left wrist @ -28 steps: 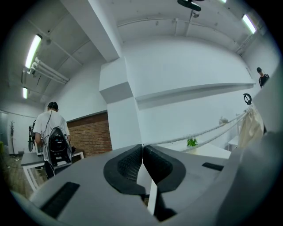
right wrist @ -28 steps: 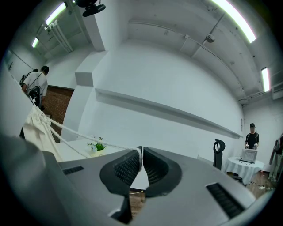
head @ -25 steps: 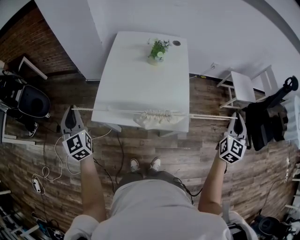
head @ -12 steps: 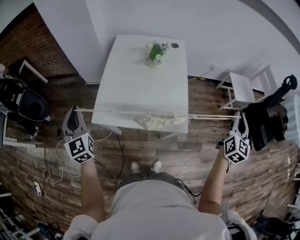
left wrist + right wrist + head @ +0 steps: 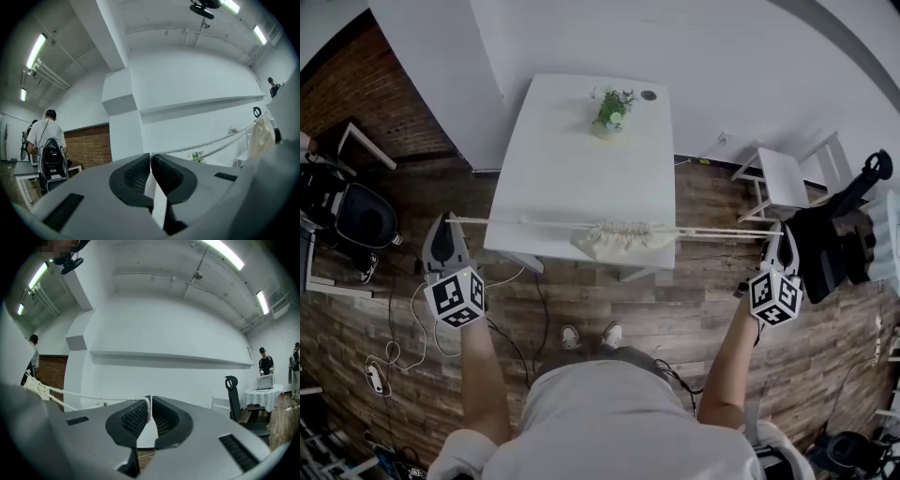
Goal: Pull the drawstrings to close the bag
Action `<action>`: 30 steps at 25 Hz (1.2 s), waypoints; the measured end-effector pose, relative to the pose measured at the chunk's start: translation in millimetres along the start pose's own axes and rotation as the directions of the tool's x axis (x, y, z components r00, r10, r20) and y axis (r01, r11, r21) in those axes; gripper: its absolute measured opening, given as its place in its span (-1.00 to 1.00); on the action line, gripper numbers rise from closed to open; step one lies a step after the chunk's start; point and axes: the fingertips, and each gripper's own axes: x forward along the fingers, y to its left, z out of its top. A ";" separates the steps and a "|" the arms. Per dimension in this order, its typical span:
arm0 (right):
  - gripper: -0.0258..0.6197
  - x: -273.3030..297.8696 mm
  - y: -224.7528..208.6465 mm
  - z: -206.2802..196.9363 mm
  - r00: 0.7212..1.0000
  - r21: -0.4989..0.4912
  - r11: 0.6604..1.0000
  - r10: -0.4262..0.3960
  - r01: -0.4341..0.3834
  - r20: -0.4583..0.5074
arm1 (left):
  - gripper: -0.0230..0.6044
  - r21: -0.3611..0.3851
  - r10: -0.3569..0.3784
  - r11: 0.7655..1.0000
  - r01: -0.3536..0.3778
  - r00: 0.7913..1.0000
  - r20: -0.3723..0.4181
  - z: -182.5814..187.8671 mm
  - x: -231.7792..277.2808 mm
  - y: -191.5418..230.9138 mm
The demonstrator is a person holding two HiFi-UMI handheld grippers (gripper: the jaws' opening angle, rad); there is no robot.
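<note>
A cream cloth bag (image 5: 621,240) hangs at the near edge of the white table (image 5: 581,159), its mouth gathered tight. White drawstrings (image 5: 525,223) run taut from it to both sides. My left gripper (image 5: 447,223) is far out to the left, shut on the left drawstring ends (image 5: 206,144). My right gripper (image 5: 782,236) is far out to the right, shut on the right drawstring ends (image 5: 93,398). The bag (image 5: 260,136) shows at the right edge of the left gripper view, and the bag (image 5: 33,385) at the left edge of the right gripper view.
A small potted plant (image 5: 612,107) stands at the table's far side. A white chair (image 5: 787,178) and a black office chair (image 5: 834,239) are to the right, another black chair (image 5: 358,214) to the left. Cables (image 5: 394,347) lie on the wooden floor. People stand in the background.
Both grippers have moved slightly further apart, with the strings staying taut. The bag's mouth is bunched a little tighter.
</note>
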 end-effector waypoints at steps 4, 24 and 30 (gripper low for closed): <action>-0.80 4.4 9.0 1.9 1.000 -0.042 0.999 0.013 -0.013 0.000 | -0.85 -0.030 0.013 0.999 -0.013 1.000 -0.018 -8.5 2.0 6.1; -0.80 13.8 8.4 -4.3 0.999 0.104 0.993 0.051 -0.051 0.001 | -0.85 0.026 0.016 1.000 -0.015 1.000 -0.015 -7.0 -0.9 5.6; -0.80 21.8 14.9 -8.8 0.997 0.117 0.990 0.083 -0.081 -0.012 | -0.85 0.013 0.031 0.999 -0.031 0.999 -0.025 -7.5 0.0 10.2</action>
